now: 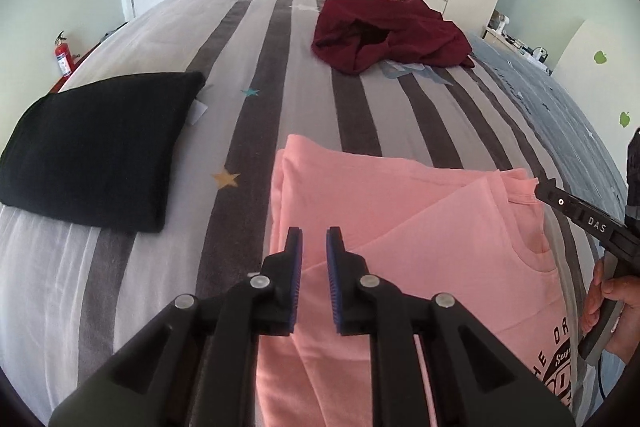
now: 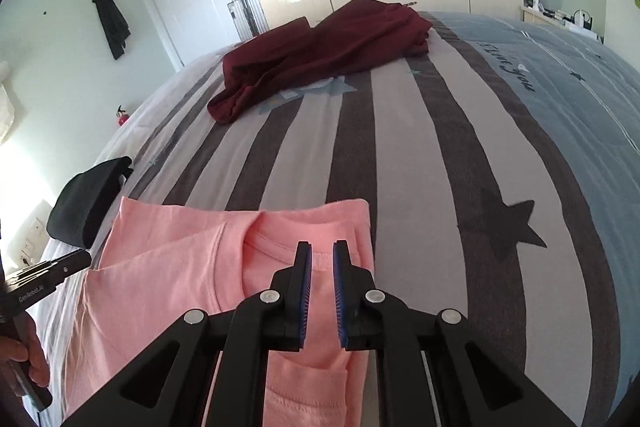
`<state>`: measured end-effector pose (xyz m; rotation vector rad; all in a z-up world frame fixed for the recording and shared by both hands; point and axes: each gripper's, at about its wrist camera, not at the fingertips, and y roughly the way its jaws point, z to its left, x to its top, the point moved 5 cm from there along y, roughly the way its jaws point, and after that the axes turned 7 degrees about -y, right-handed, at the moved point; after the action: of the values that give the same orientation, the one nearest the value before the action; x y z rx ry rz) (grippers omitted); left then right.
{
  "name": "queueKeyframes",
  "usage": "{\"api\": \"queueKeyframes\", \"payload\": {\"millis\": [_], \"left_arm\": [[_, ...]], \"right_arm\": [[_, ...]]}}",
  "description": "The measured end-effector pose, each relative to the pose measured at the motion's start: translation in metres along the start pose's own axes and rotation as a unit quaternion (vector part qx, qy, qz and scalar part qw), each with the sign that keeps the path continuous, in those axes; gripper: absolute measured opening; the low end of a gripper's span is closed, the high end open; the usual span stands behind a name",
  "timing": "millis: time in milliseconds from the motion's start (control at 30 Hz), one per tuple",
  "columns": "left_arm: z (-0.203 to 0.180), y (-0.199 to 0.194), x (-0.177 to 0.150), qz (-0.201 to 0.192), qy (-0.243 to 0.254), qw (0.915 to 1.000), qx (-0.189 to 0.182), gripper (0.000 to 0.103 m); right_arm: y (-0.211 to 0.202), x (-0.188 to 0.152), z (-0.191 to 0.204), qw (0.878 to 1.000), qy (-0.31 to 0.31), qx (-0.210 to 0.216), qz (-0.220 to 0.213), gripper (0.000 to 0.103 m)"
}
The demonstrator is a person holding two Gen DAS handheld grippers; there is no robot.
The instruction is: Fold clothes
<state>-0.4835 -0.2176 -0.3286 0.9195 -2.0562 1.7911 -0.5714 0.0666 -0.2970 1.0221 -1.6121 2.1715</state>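
— where the pink t-shirt (image 1: 400, 227) lies partly folded at the lower middle of both views, what are the tongs doing?
— left gripper (image 1: 314, 239) hangs over its left side, blue pads apart, nothing between them. right gripper (image 2: 322, 253) sits above the collar, also parted and empty.
— other clothes?
— a folded black garment (image 1: 92, 151) at the left, a crumpled maroon garment (image 2: 320, 55) toward the top, all on the striped bed cover (image 2: 420, 155).
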Motion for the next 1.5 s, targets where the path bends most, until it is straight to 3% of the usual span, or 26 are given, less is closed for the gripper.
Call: {"api": "queueKeyframes", "payload": {"millis": [133, 233, 367, 533, 700, 1033, 1133, 1233, 1500], "left_arm": [[0.005, 0.034, -0.007, 0.038, 0.012, 0.9991, 0.015, 0.011], [0.006, 0.036, -0.008, 0.031, 0.026, 0.9992, 0.008, 0.011], [0.01, 0.022, 0.002, 0.027, 0.011, 0.9995, 0.009, 0.011], [0.03, -0.022, 0.01, -0.011, -0.03, 0.9995, -0.003, 0.011], [0.031, -0.061, -0.023, -0.001, -0.023, 0.9996, -0.018, 0.011], [0.015, -0.11, -0.117, 0.047, -0.019, 0.9983, -0.028, 0.011], [0.017, -0.109, -0.143, 0.062, 0.0, 0.998, -0.015, 0.011], [0.029, -0.105, -0.167, 0.068, -0.011, 0.9976, -0.005, 0.012], [0.054, -0.126, -0.194, 0.077, -0.048, 0.9952, 0.035, 0.012]], "right_arm": [[0.028, 0.001, -0.01, 1.0, 0.007, -0.008, 0.029, 0.008], [0.037, 0.003, -0.024, 0.999, 0.025, -0.012, 0.031, 0.004], [0.025, 0.016, -0.032, 0.999, 0.021, -0.026, 0.006, 0.01], [-0.013, 0.015, -0.017, 1.0, -0.016, -0.019, -0.016, 0.01], [-0.056, -0.031, 0.022, 0.999, -0.053, 0.005, -0.003, 0.01], [-0.124, -0.146, 0.064, 0.998, -0.027, 0.022, 0.046, 0.01], [-0.129, -0.166, 0.065, 0.998, -0.026, 0.019, 0.054, 0.01], [-0.136, -0.18, 0.064, 0.998, -0.021, 0.016, 0.055, 0.009], [-0.152, -0.217, 0.061, 0.998, -0.008, 0.009, 0.056, 0.009]]}}
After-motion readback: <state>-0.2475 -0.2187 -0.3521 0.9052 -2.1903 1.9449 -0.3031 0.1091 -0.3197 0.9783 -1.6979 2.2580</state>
